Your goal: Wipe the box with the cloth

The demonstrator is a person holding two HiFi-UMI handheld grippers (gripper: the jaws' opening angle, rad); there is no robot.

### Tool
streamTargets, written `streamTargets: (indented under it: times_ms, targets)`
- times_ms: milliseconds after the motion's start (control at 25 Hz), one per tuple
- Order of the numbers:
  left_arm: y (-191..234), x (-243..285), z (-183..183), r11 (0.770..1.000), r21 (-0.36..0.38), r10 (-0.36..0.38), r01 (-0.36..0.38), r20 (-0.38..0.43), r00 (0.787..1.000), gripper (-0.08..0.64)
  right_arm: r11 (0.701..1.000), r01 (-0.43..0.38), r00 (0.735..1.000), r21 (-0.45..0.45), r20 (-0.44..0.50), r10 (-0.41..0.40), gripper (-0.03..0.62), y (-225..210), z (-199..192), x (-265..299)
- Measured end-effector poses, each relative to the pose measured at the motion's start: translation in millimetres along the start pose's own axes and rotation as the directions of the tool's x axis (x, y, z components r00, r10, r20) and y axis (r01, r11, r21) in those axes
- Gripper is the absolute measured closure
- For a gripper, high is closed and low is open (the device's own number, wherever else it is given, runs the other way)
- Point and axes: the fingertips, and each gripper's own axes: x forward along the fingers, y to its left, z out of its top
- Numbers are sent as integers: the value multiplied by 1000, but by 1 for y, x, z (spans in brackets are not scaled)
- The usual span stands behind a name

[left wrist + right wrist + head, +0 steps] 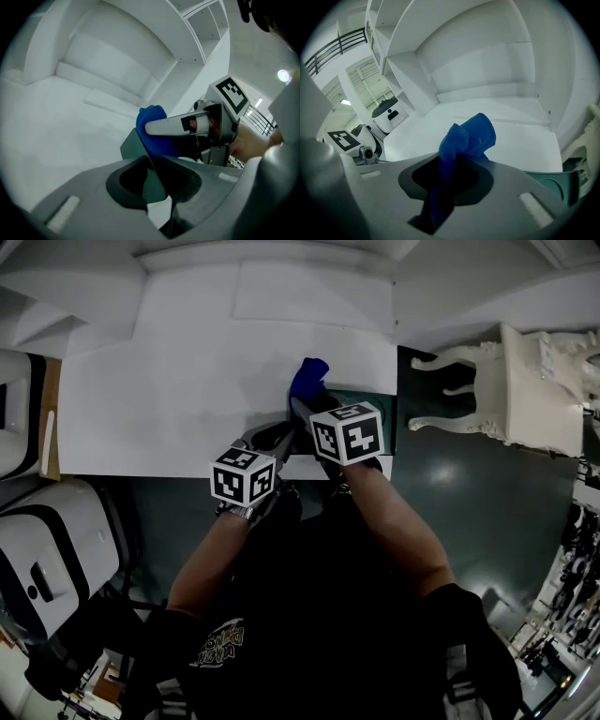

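Left hand-held gripper (151, 161): jaws closed on the thin dark-green wall of the box (132, 146), nothing else in them. Right hand-held gripper (454, 165): jaws clamped on the blue cloth (471, 136), bunched end sticking out past the tips, tail hanging back between the jaws. Head view puts the box at the near right corner of the white surface (169, 399), with the cloth over its far left part. Can't tell if the cloth touches the box
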Motion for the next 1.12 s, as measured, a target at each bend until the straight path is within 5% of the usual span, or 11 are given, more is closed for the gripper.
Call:
streamTargets:
  times_ms: [1120]
  targets:
    - [0,-1,1,999,39,0,0,-2,1000,483,988,152,988,42,-24,-151,499,-54,-15,-18]
